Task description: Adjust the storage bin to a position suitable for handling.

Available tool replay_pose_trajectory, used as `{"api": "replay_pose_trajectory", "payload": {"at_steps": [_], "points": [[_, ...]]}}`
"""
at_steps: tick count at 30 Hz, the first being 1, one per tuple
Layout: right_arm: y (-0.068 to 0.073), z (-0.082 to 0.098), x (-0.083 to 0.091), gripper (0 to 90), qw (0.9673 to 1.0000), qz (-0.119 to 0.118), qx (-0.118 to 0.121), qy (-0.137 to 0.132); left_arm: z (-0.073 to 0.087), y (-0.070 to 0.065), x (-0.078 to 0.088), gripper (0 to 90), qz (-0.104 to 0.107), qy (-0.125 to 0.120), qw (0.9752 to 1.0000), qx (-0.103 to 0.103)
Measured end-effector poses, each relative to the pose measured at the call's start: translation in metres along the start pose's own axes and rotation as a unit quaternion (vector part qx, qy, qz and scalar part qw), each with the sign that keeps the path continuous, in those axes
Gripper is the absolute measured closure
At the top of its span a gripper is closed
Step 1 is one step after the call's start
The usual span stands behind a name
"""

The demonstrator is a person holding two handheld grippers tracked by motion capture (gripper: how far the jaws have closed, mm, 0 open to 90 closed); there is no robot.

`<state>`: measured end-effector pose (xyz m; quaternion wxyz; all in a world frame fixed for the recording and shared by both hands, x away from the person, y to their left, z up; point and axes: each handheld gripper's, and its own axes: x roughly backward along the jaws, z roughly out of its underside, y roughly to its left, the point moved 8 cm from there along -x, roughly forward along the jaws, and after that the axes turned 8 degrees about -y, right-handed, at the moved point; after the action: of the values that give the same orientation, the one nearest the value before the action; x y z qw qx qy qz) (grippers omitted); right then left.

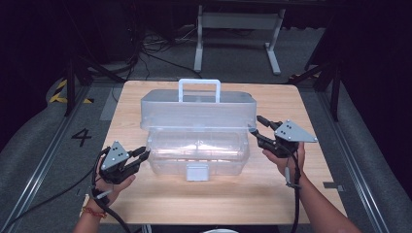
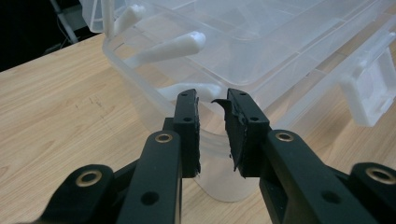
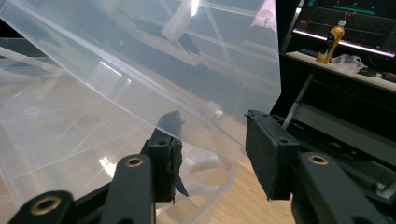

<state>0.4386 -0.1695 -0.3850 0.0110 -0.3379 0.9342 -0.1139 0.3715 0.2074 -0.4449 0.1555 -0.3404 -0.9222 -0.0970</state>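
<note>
Sitting at the centre of the high view on the wooden table (image 1: 145, 194) is a clear plastic storage box (image 1: 197, 155), its hinged lid (image 1: 198, 109) raised behind it with the white handle (image 1: 199, 90) uppermost. Nothing shows inside the box. At lower left, the left gripper (image 1: 144, 155) has its jaws narrowly parted astride the box's corner rim. At right, the right gripper (image 1: 256, 125) has its jaws apart around the lid's edge, pads not pressing.
</note>
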Motion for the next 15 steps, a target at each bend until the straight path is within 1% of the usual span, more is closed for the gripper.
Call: {"api": "replay_pose_trajectory", "payload": {"at_steps": [1,5,8,10,11,12,13,14,15], "points": [[0.0,-0.001,-0.001,57.3,1.0,0.007,0.006,0.001,0.0,0.0,0.0,75.1,0.0,0.0,1.0,0.0],[-0.001,-0.005,-0.005,59.7,0.9996,0.016,0.023,-0.004,0.0,0.001,-0.001,75.1,0.0,-0.002,1.0,0.003],[-0.002,-0.007,-0.007,61.6,0.9996,0.017,0.02,-0.006,0.0,0.002,-0.002,74.9,-0.001,0.0,1.0,0.003],[-0.002,-0.009,-0.009,64.1,0.9994,0.021,0.024,-0.009,0.0,0.001,-0.002,74.5,0.0,-0.001,1.0,0.006],[-0.001,-0.01,-0.01,64.2,0.9996,0.018,0.022,-0.008,0.0,0.001,-0.003,74.4,-0.001,-0.001,1.0,0.01],[-0.001,-0.01,-0.011,63.7,0.9993,0.024,0.028,-0.006,0.0,0.002,-0.003,74.4,-0.001,-0.002,1.0,0.01],[0.0,-0.012,-0.012,62.8,0.9991,0.031,0.028,-0.008,0.0,0.002,-0.003,74.5,-0.001,-0.001,0.9999,0.011],[0.0,-0.012,-0.012,62.8,0.9991,0.031,0.028,-0.008,0.0,0.002,-0.003,74.6,-0.001,-0.001,0.9999,0.011],[0.0,-0.014,-0.013,63.9,0.9989,0.038,0.028,-0.007,0.0,0.002,-0.003,74.6,-0.001,-0.002,0.9999,0.012]]}}
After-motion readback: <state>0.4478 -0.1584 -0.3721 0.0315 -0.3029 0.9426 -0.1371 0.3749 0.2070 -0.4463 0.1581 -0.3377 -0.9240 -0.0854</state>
